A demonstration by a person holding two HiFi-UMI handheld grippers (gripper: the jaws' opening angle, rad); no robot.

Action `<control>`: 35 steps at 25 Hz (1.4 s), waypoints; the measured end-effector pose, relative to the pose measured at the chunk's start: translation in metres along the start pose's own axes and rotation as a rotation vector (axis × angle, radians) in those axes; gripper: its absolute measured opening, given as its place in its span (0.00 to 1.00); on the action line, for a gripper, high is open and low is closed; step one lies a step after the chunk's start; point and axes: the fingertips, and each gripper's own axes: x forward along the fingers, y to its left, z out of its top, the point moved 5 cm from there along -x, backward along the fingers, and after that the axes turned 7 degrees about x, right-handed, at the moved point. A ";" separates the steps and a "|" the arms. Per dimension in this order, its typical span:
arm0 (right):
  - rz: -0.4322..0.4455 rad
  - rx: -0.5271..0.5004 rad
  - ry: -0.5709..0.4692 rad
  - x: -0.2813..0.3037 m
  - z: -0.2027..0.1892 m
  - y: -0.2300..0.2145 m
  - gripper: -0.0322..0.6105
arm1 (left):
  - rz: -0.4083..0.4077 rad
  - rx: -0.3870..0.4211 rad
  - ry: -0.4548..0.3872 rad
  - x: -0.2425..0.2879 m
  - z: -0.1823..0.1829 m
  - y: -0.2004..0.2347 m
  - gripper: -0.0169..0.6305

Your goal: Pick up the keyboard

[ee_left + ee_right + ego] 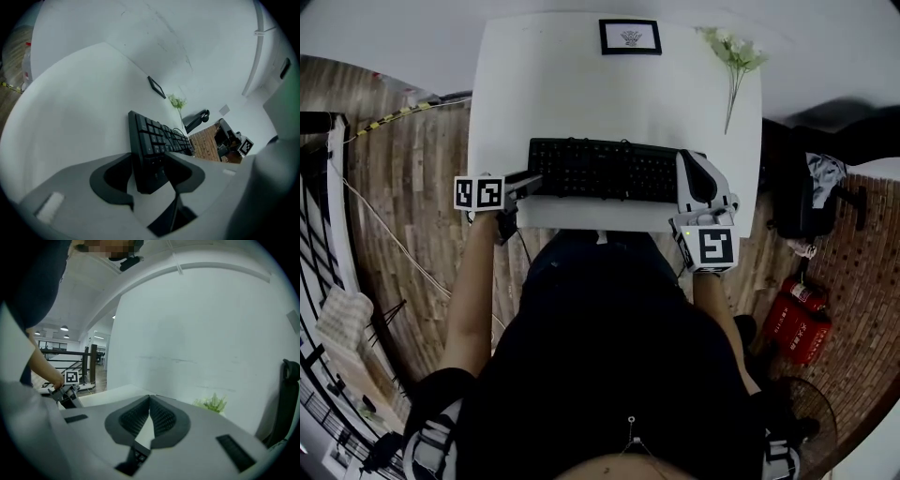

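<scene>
A black keyboard (600, 169) lies across the near part of the white table (544, 84). My left gripper (528, 178) is at its left end. In the left gripper view the keyboard's end (159, 136) stands between the two dark pads, and the left gripper (149, 158) is shut on it. My right gripper (692, 161) lies over the keyboard's right end. In the right gripper view the right gripper (150, 401) is shut, its pads meeting with nothing between them. A few keys (137, 458) show just below the jaws.
A framed picture (630, 37) stands at the table's far edge, with a flower sprig (733, 52) at the far right corner. Right of the table are a black chair (811, 202) and red fire extinguishers (797, 319) on the wooden floor.
</scene>
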 end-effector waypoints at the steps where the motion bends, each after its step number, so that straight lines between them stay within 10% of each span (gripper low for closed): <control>1: -0.006 0.003 0.010 0.001 0.001 -0.004 0.06 | -0.001 -0.008 0.000 0.000 0.001 0.000 0.37; 13: 0.054 0.008 -0.028 0.014 -0.019 -0.032 0.06 | 0.073 0.022 0.044 0.000 0.001 -0.003 0.34; 27: 0.014 0.116 0.176 -0.001 -0.070 -0.105 0.07 | 0.105 0.080 0.006 -0.018 0.012 -0.029 0.34; 32: 0.037 0.283 0.304 -0.018 -0.111 -0.138 0.07 | 0.111 0.097 -0.006 -0.023 0.014 -0.036 0.33; 35: 0.129 0.462 0.425 -0.027 -0.143 -0.144 0.30 | 0.111 0.103 -0.006 -0.024 0.015 -0.039 0.33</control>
